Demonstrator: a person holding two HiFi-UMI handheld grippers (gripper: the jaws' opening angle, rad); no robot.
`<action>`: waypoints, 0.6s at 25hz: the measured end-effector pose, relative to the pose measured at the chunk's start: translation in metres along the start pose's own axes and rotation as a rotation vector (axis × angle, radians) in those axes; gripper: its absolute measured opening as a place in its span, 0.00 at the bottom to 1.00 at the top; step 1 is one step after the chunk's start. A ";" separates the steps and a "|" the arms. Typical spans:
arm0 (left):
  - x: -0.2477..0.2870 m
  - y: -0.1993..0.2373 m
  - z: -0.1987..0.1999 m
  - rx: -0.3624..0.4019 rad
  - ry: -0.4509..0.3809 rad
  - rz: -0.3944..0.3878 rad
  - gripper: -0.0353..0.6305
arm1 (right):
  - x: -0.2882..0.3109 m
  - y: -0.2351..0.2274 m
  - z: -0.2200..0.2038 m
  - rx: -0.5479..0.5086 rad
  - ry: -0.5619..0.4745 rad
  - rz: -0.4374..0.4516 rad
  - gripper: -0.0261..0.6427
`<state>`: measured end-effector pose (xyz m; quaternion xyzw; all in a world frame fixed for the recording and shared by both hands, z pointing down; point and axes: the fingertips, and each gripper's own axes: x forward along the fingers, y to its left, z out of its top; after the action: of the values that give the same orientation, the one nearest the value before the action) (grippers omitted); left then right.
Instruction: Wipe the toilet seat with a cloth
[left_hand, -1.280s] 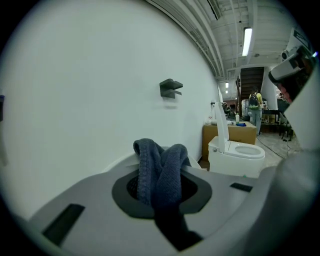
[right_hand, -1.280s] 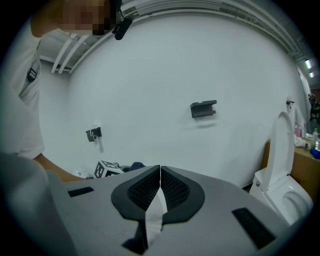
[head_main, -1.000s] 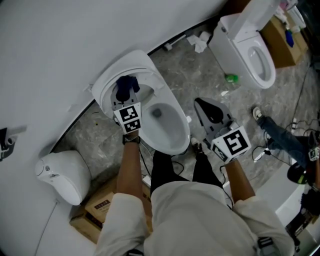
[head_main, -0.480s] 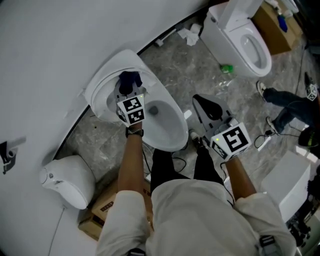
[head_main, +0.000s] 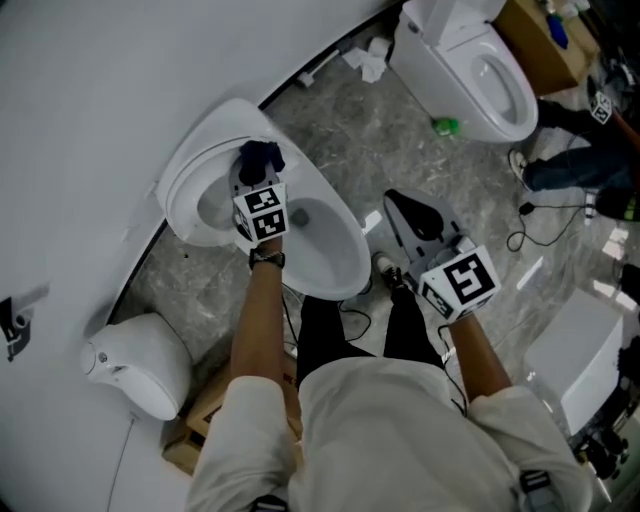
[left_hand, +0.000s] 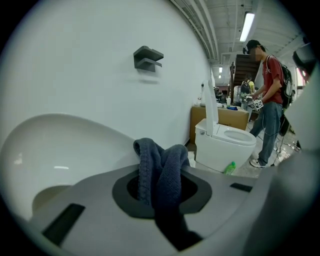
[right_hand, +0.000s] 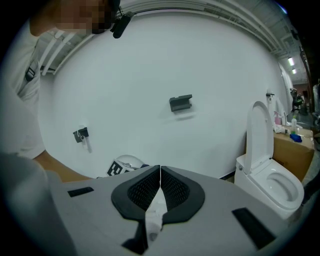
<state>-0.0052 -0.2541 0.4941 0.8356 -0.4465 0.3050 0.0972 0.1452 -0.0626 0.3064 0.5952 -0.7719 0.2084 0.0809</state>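
In the head view a white toilet (head_main: 335, 265) stands in front of me with its seat (head_main: 195, 205) lifted back toward the wall. My left gripper (head_main: 256, 168) is shut on a dark blue cloth (head_main: 262, 154), bunched at the right side of the raised seat. The left gripper view shows the cloth (left_hand: 167, 162) folded between the jaws, with the seat's white curve (left_hand: 65, 145) just beyond it; whether they touch I cannot tell. My right gripper (head_main: 412, 214) hangs over the floor to the right of the bowl, shut and holding nothing (right_hand: 159, 186).
A second toilet (head_main: 480, 65) stands at the top right, with a green bottle (head_main: 447, 126) and crumpled paper (head_main: 368, 60) near it. A person's legs (head_main: 570, 165) and cables (head_main: 530, 235) are at the right. A white toilet part (head_main: 135, 370) and a cardboard box (head_main: 210, 420) lie at the lower left.
My left gripper has carried the cloth lower and toward the right side of the raised seat. The right gripper has shifted slightly. The person at the right has stepped further away.
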 end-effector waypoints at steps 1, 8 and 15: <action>0.001 -0.001 -0.001 0.001 0.004 0.003 0.14 | -0.001 -0.001 -0.002 0.004 0.000 0.001 0.08; 0.004 -0.007 -0.006 0.008 -0.020 0.050 0.14 | -0.009 -0.011 -0.013 0.017 0.012 -0.003 0.08; 0.017 -0.018 -0.025 0.007 0.013 0.067 0.14 | -0.022 -0.030 -0.025 0.020 0.017 -0.014 0.08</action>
<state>0.0055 -0.2443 0.5258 0.8184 -0.4727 0.3150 0.0870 0.1765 -0.0390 0.3274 0.5997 -0.7648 0.2205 0.0830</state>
